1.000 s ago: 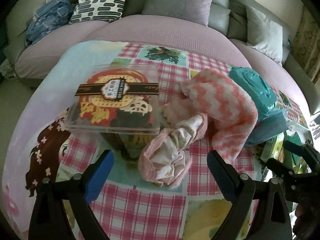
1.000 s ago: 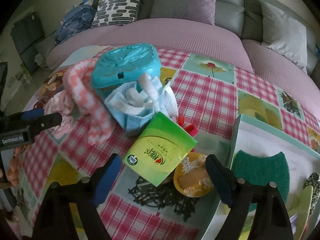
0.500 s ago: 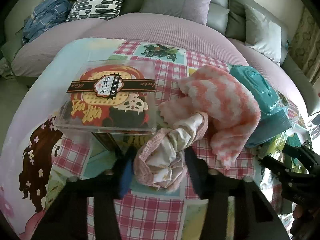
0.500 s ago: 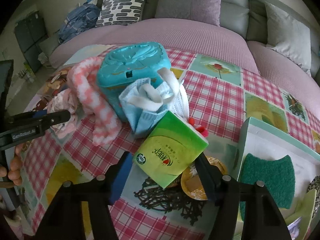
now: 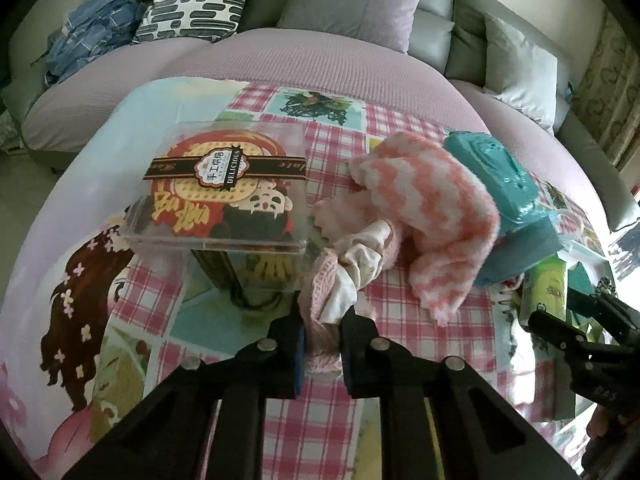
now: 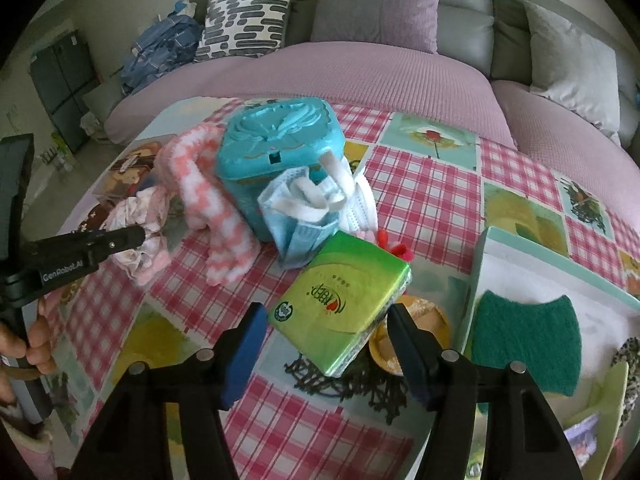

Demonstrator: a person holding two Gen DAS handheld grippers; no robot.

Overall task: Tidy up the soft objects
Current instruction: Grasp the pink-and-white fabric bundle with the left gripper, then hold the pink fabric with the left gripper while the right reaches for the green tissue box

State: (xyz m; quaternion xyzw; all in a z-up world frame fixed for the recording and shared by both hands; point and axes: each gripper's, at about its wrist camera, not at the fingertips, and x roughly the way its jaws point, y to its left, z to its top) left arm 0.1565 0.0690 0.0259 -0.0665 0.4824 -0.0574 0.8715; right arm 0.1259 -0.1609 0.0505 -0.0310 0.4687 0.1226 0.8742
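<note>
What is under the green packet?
The green packet lies tilted on an orange round thing, beside a red fuzzy bit. Both poke out only partly; whatever else it covers is hidden.

Pink-and-cream scrunchie (image 5: 344,276): crumpled, on checked cloth, just beside clear box, near end squeezed between 2 black fingers.
Fluffy pink-and-white striped sock (image 5: 432,200): floppy, draped against teal box (one end hangs down to cloth).
Blue face masks (image 6: 308,216): bunched pile, white straps sticking up, leaning on teal box.
</note>
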